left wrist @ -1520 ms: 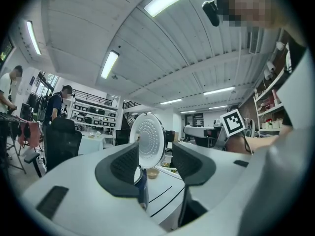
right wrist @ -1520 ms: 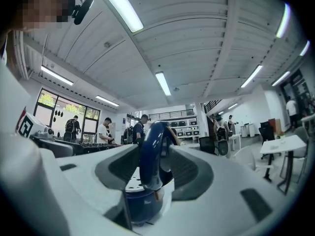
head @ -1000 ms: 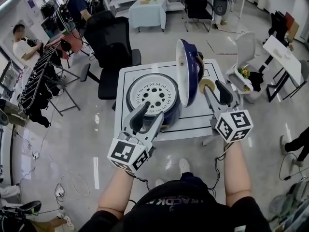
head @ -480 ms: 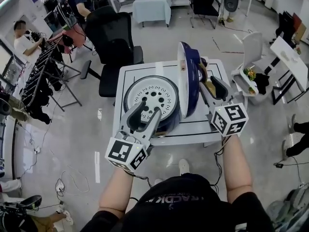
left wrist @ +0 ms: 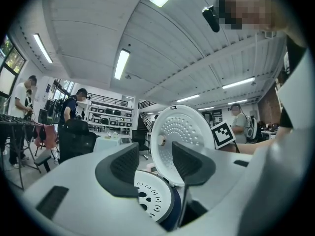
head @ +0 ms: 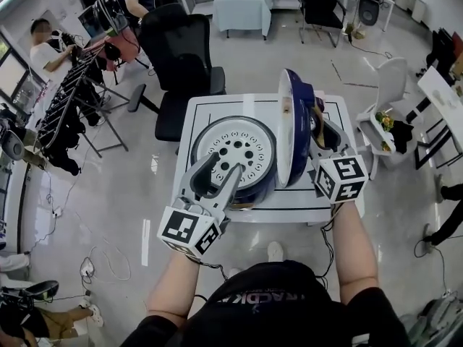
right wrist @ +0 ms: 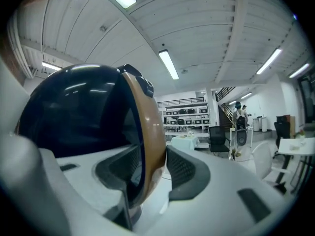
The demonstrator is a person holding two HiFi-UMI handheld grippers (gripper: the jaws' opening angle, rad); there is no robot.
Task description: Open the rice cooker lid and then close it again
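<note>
The dark blue rice cooker (head: 255, 188) sits on a white table (head: 210, 108), its perforated white inner plate (head: 235, 150) showing. The lid (head: 295, 125) stands upright at the cooker's right side, and the left gripper view shows its white inner face (left wrist: 179, 132). My right gripper (head: 323, 132) reaches level behind the lid. Its jaws straddle the lid's tan handle (right wrist: 147, 132) and its pads press on it. My left gripper (head: 221, 170) hovers open at the cooker's front edge, with nothing between its fingers.
A black office chair (head: 181, 63) stands just beyond the table. A white side table (head: 394, 132) with small items is at the right. Racks and people are at the far left. A cloth-covered table (head: 246, 9) stands further back.
My right gripper has moved closer in against the upright lid and a little lower. The left gripper has crept toward the cooker's front. The lid stays upright.
</note>
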